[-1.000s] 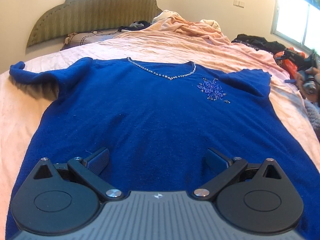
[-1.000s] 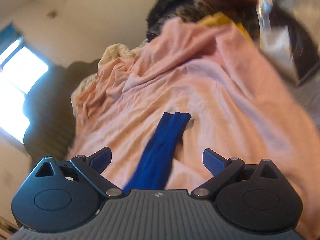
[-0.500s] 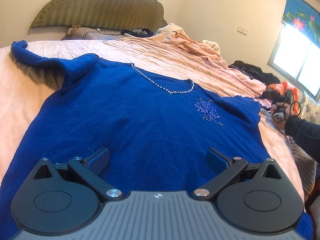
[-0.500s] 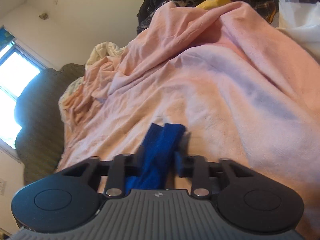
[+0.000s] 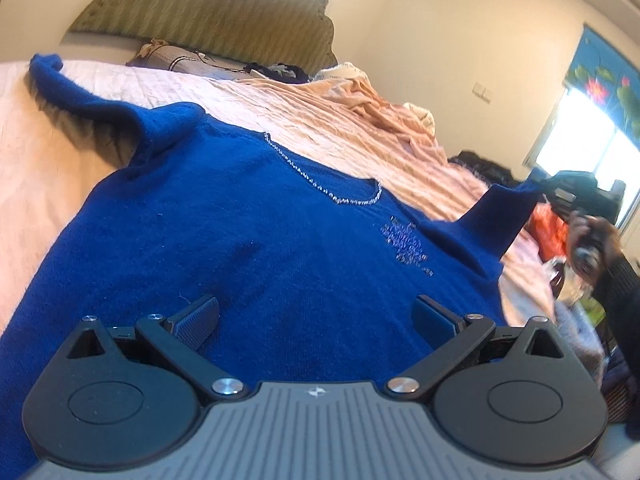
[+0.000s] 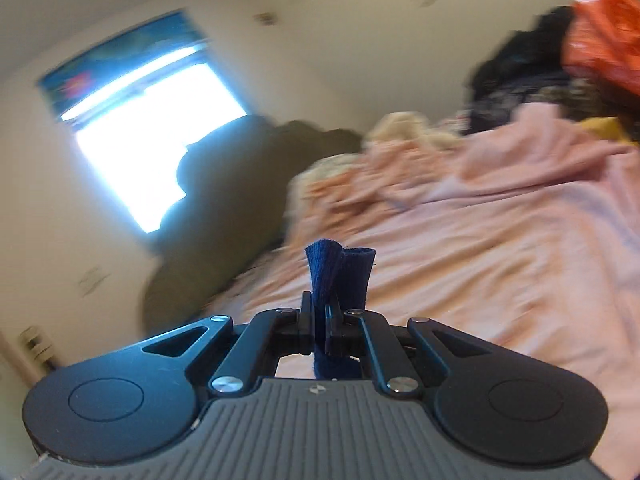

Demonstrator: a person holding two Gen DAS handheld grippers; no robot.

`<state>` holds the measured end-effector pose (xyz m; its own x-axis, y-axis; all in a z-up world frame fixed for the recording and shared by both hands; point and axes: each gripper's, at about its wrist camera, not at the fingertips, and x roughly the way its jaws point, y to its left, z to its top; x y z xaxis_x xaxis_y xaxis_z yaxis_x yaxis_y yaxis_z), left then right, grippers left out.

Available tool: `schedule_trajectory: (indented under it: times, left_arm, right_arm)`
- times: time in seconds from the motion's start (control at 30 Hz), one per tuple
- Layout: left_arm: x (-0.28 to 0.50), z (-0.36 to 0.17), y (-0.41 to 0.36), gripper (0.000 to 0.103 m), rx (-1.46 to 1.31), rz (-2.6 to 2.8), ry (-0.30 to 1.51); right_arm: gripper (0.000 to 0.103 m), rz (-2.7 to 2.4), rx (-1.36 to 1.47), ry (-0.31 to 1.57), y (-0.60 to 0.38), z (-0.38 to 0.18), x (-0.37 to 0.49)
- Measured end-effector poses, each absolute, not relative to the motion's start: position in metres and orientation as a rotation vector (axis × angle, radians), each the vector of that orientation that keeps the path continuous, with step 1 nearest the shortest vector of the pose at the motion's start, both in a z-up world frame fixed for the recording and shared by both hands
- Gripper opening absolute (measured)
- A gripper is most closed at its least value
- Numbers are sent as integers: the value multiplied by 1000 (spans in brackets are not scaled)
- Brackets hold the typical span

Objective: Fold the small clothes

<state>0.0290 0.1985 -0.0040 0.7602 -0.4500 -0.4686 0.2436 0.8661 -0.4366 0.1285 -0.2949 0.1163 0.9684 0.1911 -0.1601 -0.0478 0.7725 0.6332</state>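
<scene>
1. Top (image 5: 248, 248): blue knit, lies face up and spread on the pink sheet (image 5: 340, 136) of the bed, neckline trim toward the headboard (image 5: 208, 12).
2. Right gripper (image 6: 326, 320): fingers pressed together, pinching the right sleeve (image 6: 340, 276). One second ago they were spread with the sleeve flat between them; half a second ago they had closed on it.
3. Change now: the sleeve is lifted. In the left wrist view the sleeve (image 5: 504, 216) stands up off the sheet, where it lay flat before. The right wrist view is blurred and shows more wall and window, so the gripper is probably tilting up as it moves.
4. Left gripper (image 5: 316, 320): fingers spread wide, nothing between them, low over the lower body of the top. It holds nothing, same as in both earlier frames.
5. Left sleeve (image 5: 80, 92) is untouched and stretched out to the side.
6. Meaning: the grasp is secured and the first fold looks started; likely next is carrying the right sleeve inward across the chest. Body folds are not begun.
</scene>
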Motion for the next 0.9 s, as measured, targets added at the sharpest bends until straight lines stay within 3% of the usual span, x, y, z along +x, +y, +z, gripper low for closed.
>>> schedule_trajectory:
  times: [0.13,0.27,0.37,0.4,0.73,0.9]
  left_arm:
    - [30,-6,209,103,-443,-399,585]
    - [31,-8,211,103,-463,-402,581]
    - [31,-9,211,103,-466,-404,580]
    - [31,-9,211,103,-467,-404,580]
    - [35,1,195,103,-430,-373,645]
    - [50,6,173,103,-688,-543,781]
  right_arm:
    - [9,368,656,323,-184,113,94]
    - [9,413,509,499,-76,64,72]
    - [26,384,389,622,-32,26,62]
    - [32,377,383,647,-27,22,56]
    - [39,299,608,605,-89,11,-24]
    - [41,318,738,579,-105,0,-31]
